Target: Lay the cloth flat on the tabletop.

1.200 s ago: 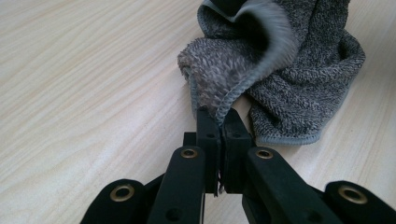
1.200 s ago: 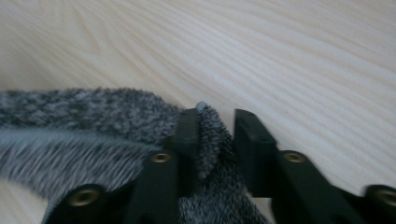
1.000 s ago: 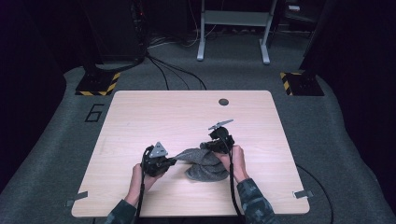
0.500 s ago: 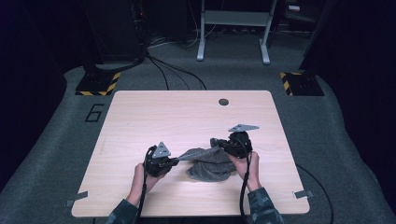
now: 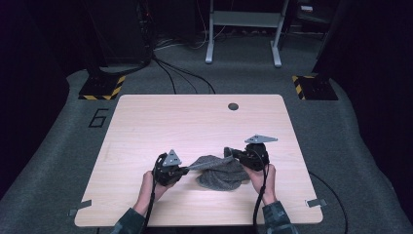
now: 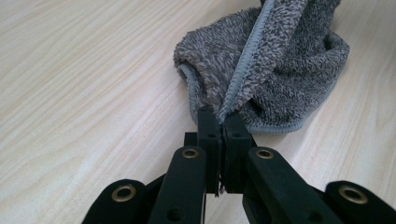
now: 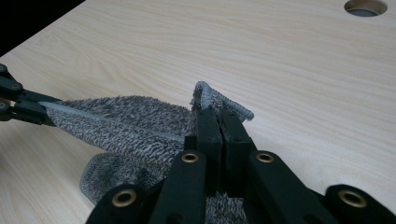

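Scene: a person at a pale wooden table (image 5: 160,122) works a grey cloth (image 5: 221,171) with a hand-held gripper in each hand, under a fixed overhead camera.
Cloth: a fuzzy grey towel with a lighter stitched hem, lying near the table's front edge, between the two grippers; most of it sits bunched on the wood, and one hemmed edge is lifted and drawn taut from gripper to gripper.
Left gripper (image 5: 187,168): clenched on the cloth's hem; in the left gripper view (image 6: 223,125) the two black jaws meet flat on the stitched edge, the pile rising straight from the tips.
Right gripper (image 5: 229,152): clamped on a corner of the cloth; in the right gripper view (image 7: 219,122) the corner pokes up in a small peak above the closed jaws, and the left gripper's tips show far off at the left edge, holding the other end of the same hem.
Hands: the left hand (image 5: 147,184) and right hand (image 5: 260,178) come in from the near edge, sleeves just visible, a cable trailing from each tool.
Table: a round cable hole (image 5: 233,106) sits near the far edge, well apart from the cloth.
Floor: grey carpet (image 5: 58,146) marked with a 6, left of the table.
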The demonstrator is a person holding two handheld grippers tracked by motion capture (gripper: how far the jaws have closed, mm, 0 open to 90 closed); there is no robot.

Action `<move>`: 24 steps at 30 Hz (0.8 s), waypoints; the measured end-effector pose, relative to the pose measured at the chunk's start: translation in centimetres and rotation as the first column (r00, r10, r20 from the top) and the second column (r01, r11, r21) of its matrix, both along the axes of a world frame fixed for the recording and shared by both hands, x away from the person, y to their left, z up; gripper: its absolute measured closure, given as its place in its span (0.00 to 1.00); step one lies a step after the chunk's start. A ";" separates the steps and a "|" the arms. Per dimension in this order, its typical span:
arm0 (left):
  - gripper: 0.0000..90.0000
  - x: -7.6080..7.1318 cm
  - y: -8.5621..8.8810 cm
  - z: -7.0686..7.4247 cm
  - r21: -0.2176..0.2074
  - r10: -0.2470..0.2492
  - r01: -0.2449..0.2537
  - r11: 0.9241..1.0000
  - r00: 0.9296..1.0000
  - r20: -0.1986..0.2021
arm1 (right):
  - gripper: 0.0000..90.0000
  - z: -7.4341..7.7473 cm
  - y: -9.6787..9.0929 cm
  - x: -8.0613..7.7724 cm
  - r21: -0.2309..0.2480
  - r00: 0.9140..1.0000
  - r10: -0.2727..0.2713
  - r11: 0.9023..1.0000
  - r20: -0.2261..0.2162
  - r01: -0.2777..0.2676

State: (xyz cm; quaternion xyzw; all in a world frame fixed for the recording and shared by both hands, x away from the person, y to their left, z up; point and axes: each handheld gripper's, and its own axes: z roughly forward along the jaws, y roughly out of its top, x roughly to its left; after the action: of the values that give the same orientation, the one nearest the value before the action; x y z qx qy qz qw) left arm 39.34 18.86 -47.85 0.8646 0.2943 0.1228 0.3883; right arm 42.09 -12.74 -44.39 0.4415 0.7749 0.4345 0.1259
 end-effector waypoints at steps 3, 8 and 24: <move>0.99 0.4 0.0 0.2 -0.005 0.009 -0.009 1.000 1.000 -0.008 | 0.98 0.5 0.1 0.2 -0.004 1.000 0.001 1.000 0.011 -0.001; 0.99 2.3 0.3 0.7 0.000 0.029 -0.029 1.000 1.000 -0.006 | 0.99 0.8 0.7 1.6 -0.026 1.000 0.001 1.000 0.003 -0.001; 0.98 0.6 -0.1 7.6 0.152 0.023 -0.067 0.986 0.961 0.276 | 0.96 7.4 1.6 -0.3 0.026 0.972 -0.052 0.999 0.231 0.047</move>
State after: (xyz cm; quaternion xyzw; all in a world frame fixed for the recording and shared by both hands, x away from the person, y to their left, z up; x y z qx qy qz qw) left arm 39.92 18.80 -40.21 0.8607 0.2470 0.2728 0.3518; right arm 41.75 -11.15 -36.98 0.4082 0.7393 0.4875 0.2218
